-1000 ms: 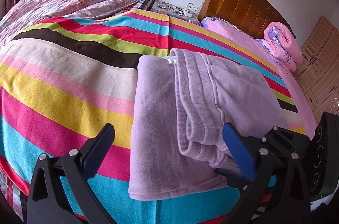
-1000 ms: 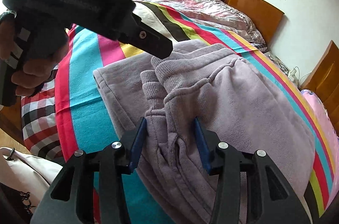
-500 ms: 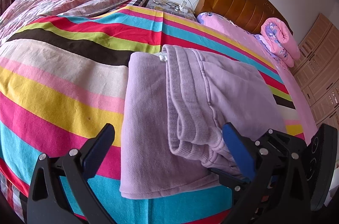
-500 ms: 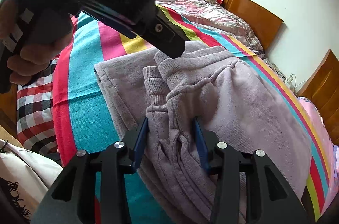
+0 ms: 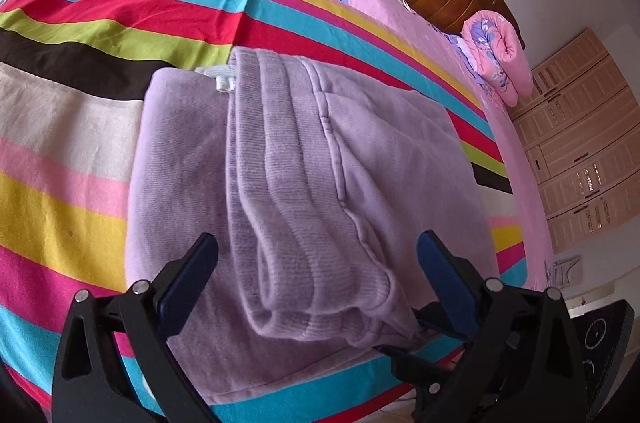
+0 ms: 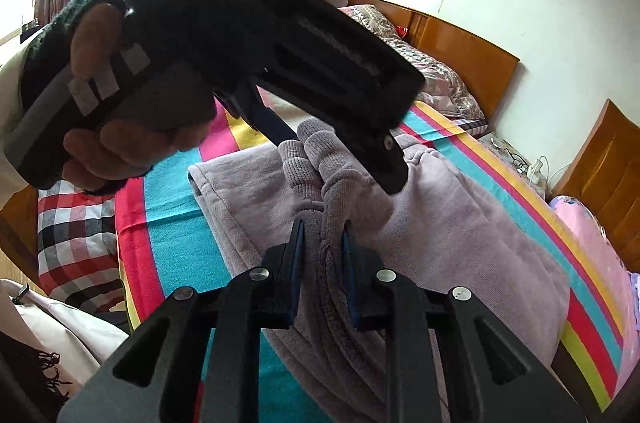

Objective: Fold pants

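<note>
Striped bedspread (image 5: 80, 151), right claw (image 6: 323, 243) pinching pants (image 5: 280, 183) edge

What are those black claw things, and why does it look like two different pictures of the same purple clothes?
Those claws are grabbing tools, one in each of a person's hands, and each tool has a little camera looking along its two fingers. So there are two pictures. One camera sits on the left gripper: its fingers are wide open, either side of the folded purple pants, not squeezing. The other sits on the right gripper: it has just been closing and now pinches a bunched ribbed edge of the pants. That picture also shows the person's hand holding the left tool. The pants lie on a striped blanket on a bed.
</note>
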{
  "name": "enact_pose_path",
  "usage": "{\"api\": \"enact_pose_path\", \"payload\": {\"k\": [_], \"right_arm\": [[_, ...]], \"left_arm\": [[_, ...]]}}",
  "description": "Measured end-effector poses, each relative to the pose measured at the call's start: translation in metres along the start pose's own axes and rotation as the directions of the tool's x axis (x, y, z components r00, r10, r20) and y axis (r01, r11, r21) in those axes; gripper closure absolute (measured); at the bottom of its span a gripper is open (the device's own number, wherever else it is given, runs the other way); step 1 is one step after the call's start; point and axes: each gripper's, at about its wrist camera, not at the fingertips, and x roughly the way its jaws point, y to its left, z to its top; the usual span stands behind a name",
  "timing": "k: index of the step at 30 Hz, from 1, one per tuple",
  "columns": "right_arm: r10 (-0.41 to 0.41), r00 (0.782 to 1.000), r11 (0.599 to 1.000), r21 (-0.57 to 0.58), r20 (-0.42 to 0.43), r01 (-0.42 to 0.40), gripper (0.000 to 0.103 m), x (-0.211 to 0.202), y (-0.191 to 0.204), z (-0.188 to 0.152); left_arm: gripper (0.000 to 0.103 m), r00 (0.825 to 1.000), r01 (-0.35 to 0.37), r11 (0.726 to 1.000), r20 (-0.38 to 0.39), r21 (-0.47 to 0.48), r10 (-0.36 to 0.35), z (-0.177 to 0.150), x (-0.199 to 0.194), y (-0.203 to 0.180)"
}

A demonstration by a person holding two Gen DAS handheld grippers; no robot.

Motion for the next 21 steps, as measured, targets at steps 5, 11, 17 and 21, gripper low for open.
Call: {"api": "enact_pose_path", "payload": {"k": [5,11,17,21], "right_arm": [[0.016,1.000,0.999,0.034,-0.014,-0.016,0.084,0.004,-0.006,-0.002],[0.016,1.000,0.992,0.122,0.018,-0.018,0.071,-0.015,-0.020,-0.013],[-0.083,0.994,0.956,0.289,0.069,0.060,0.043,-0.071,-0.051,-0.041],[-0.168,0.985,0.916,0.375,0.031,0.144,0.028,-0.100,-0.068,-0.075]], "left_arm": [[0.041,0.994,-0.110,0.993,0.009,0.033,0.110,0.005,0.023,-0.015],[0.063,0.983,-0.174,0.982,0.078,0.073,0.168,0.001,0.017,-0.026],[0.064,0.972,-0.222,0.969,0.108,0.110,0.210,-0.004,0.016,-0.033],[0.065,0.969,-0.232,0.966,0.114,0.115,0.219,-0.005,0.014,-0.033]]}}
